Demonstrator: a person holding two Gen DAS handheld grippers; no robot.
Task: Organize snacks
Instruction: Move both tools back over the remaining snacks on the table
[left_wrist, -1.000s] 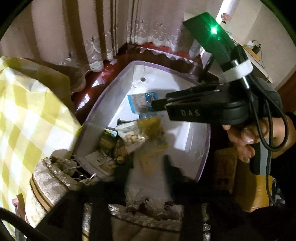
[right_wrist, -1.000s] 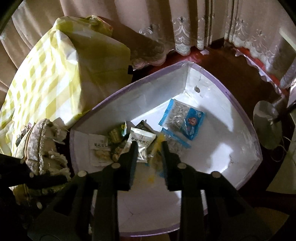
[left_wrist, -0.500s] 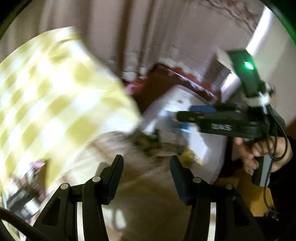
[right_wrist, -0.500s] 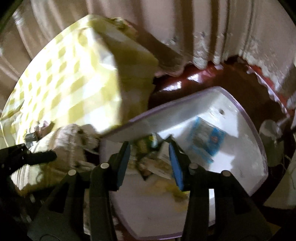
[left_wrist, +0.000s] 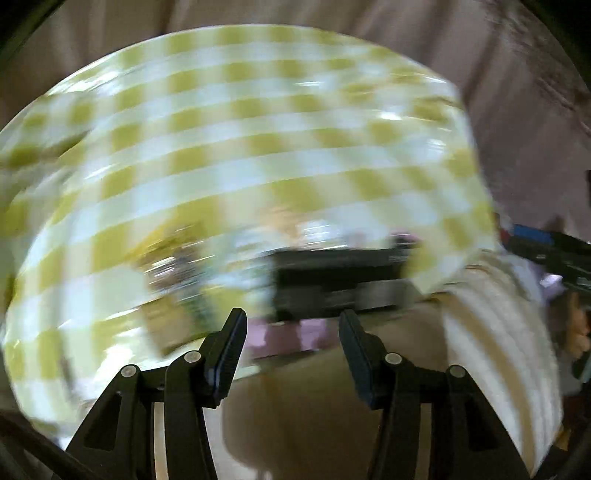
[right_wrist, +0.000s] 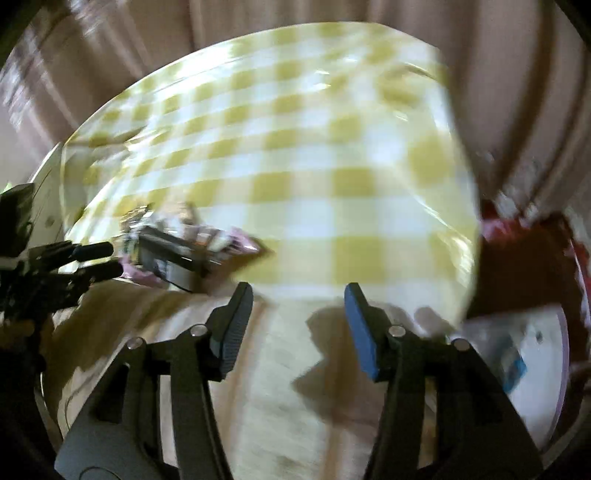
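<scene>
Yellow-and-white checked cloth (left_wrist: 258, 140) fills both blurred views, with brownish curtains (right_wrist: 517, 92) behind it. Our left gripper (left_wrist: 290, 345) and right gripper (right_wrist: 297, 325) both stand wide apart and hold nothing, each hovering over a pale woven surface (right_wrist: 288, 406). Beyond them, a smeared heap of snacks (right_wrist: 192, 243) lies on the cloth, and the white bin (right_wrist: 539, 387) with a blue packet (right_wrist: 511, 363) sits at lower right.
</scene>
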